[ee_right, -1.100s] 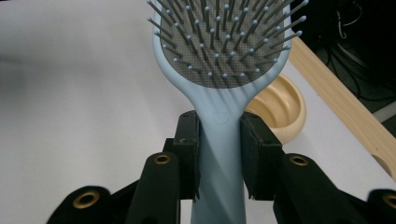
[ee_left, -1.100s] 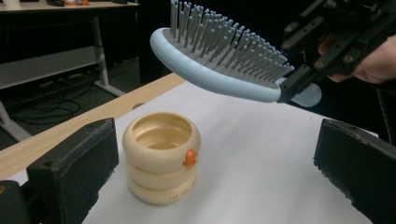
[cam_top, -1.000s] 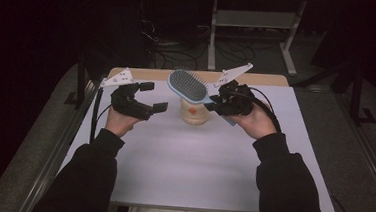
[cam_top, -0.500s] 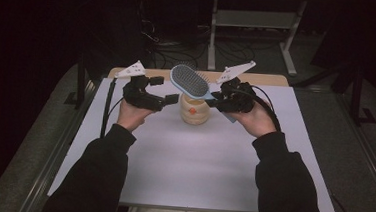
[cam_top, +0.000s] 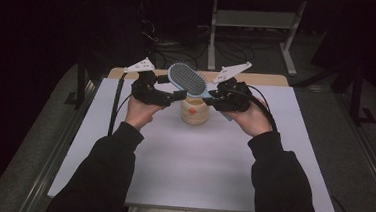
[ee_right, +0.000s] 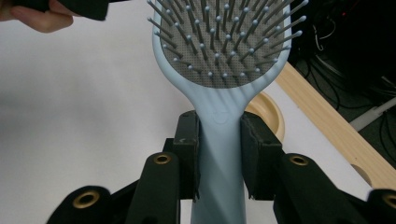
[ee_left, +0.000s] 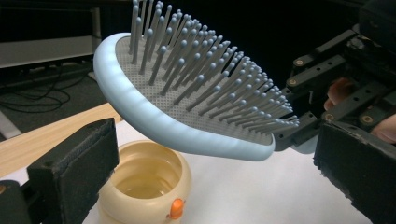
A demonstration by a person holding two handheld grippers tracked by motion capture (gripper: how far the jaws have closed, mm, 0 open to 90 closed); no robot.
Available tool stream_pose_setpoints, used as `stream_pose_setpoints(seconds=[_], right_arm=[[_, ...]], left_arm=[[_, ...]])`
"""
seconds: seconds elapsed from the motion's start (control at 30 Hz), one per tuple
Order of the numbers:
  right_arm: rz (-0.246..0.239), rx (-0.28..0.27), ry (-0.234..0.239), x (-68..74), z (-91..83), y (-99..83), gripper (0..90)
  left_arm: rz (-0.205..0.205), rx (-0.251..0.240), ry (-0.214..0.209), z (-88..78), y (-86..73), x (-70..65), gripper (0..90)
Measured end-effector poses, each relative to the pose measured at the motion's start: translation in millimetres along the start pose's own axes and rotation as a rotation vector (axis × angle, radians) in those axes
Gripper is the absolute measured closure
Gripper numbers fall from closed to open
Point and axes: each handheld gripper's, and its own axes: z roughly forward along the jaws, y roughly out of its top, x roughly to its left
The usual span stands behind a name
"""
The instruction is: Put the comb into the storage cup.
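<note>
Pinched between the right gripper's jaws was the handle of the light-blue hairbrush — near the top centre of the high view, bristles up, above the small yellow jar. Left gripper was spread beside the head, probably to take it.

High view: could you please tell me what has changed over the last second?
The left gripper moved right, up to the jar beneath the hairbrush. The right gripper kept its place, still clamped on the brush handle; the jar did not move.
</note>
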Motion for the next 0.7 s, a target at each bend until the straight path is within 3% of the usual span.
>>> stream_pose_setpoints(seconds=[0.27,0.37,0.57,0.7], right_arm=[[0.005,-0.007,-0.014,-0.6,1.6,0.7,68.6],[0.008,-0.012,-0.020,-1.1,1.5,0.6,68.6],[0.013,-0.025,-0.033,-1.7,0.3,1.2,68.6],[0.016,-0.038,-0.029,-3.1,0.4,1.3,68.5]], left_arm=[[-0.026,-0.032,0.021,5.1,8.0,-2.3,3.9],[-0.080,-0.044,0.017,7.3,10.8,-1.1,5.4],[-0.118,-0.066,0.000,11.0,14.7,-1.5,7.2],[-0.158,-0.083,-0.011,14.5,14.5,0.0,13.2]])
